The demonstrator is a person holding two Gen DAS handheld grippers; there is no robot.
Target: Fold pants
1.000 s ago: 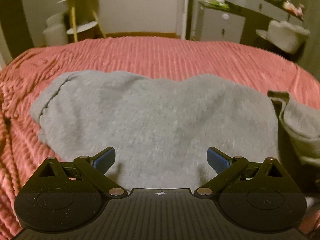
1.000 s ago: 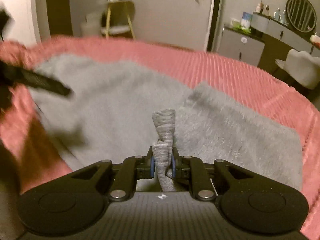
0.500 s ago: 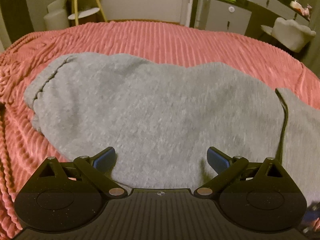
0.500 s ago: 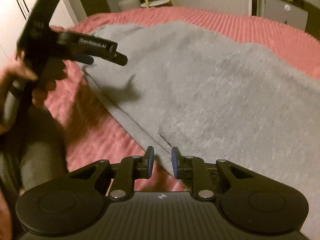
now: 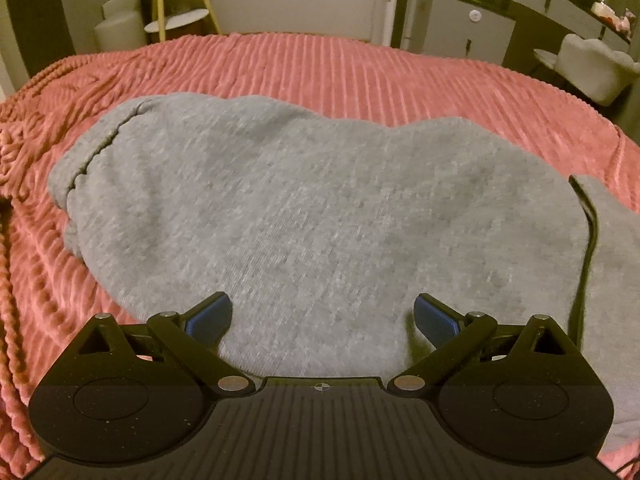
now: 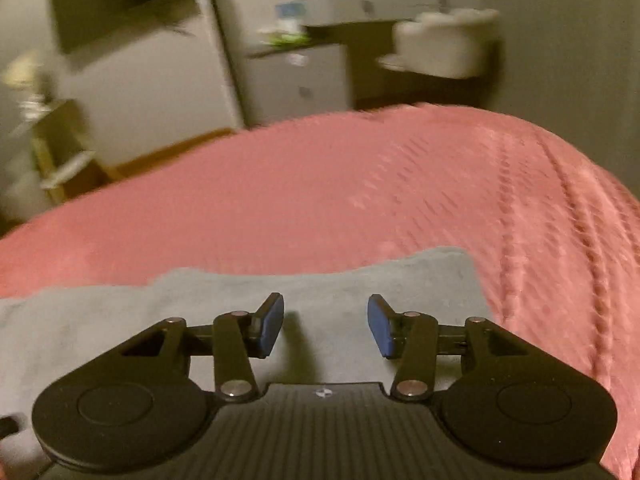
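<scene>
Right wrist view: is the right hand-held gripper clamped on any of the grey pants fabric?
No, the right hand-held gripper has its jaws apart with nothing between them, above the grey pants.

Dim warm indoor light, yellowish cast, grainy throughout, left wrist view fairly sharp with soft shadows under the blue pads (image 5: pixel 210 316), right wrist view smeared by motion blur, furniture along the top streaked, fisheye bending edges, dark vignetted corners.
</scene>
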